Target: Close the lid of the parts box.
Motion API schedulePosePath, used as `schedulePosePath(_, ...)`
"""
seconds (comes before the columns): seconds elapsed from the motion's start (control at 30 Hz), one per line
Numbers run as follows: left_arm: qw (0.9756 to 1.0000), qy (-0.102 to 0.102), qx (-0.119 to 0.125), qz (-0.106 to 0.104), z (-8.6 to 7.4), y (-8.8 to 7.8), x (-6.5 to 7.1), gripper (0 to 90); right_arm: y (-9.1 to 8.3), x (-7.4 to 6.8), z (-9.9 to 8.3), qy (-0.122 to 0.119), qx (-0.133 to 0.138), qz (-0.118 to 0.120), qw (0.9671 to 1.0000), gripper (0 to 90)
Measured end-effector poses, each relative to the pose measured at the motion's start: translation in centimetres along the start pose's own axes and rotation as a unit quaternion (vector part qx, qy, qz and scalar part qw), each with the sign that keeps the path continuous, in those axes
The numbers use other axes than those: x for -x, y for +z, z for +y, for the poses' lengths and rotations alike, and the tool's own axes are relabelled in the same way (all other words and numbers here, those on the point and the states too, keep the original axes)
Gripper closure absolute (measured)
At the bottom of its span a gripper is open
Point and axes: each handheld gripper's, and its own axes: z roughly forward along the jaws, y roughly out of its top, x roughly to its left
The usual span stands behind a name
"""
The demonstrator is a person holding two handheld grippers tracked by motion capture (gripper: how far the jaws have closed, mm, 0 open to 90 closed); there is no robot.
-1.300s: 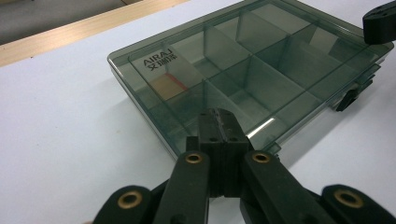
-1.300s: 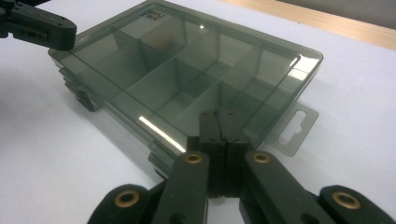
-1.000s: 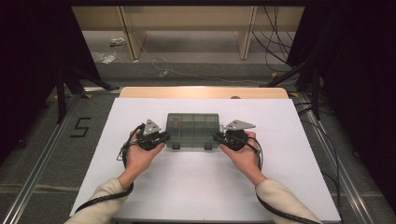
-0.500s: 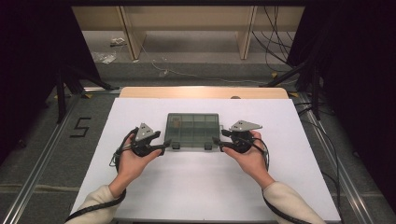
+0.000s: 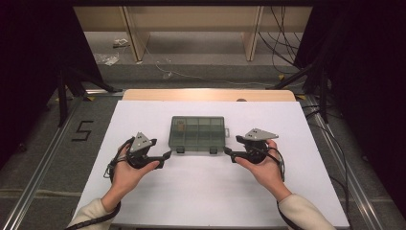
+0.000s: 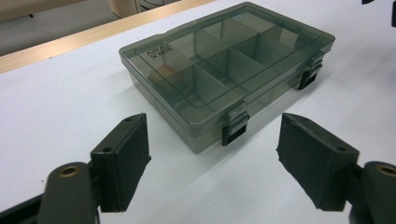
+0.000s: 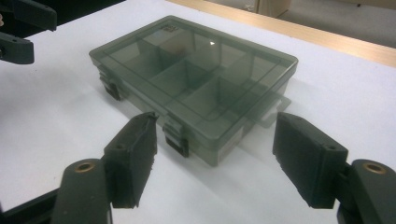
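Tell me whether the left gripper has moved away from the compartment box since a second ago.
Yes. In the high view the left gripper has drawn back leftward from the compartment box, which stayed put on the white table; its jaws have just been opening, empty.

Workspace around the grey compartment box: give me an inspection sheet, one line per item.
Surface: white rectangular table top, with a pale wooden strip along its far edge.
Job's things: smoky grey translucent plastic compartment box, lid down, two dark latches on its near side; a small orange item shows dimly in one corner compartment.
Clutter: nothing seen on the table.
Grippers: left gripper and right gripper flank the box's near corners; both sets of jaws have just been opening, with nothing between them and clear of the box.
Cables: black cable loops beside the left hand; more cables on the floor beyond.
Surroundings: grey floor marked with a "5", wooden shelf legs, dark curtains.
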Motion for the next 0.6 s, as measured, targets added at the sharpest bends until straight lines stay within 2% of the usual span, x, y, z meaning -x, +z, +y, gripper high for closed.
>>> schedulePosePath(0.27, 1.0, 0.004, -0.001, -0.002, -0.4, -0.7, 0.0, 14.7, -1.8, 0.4, -1.1, 0.009, 0.006, -0.002, 0.9999, 26.6)
schedulePosePath(0.37, 1.0, 0.008, -0.003, 0.001, -0.5, -0.9, 0.1, 8.3, -2.4, 0.6, -1.5, 0.011, 0.005, -0.004, 0.9999, 25.2)
schedulePosePath(0.6, 0.9999, 0.008, -0.006, 0.011, -0.7, -1.3, -0.2, 1.5, -3.4, 0.9, -2.4, 0.017, 0.004, -0.008, 0.9998, 24.0)
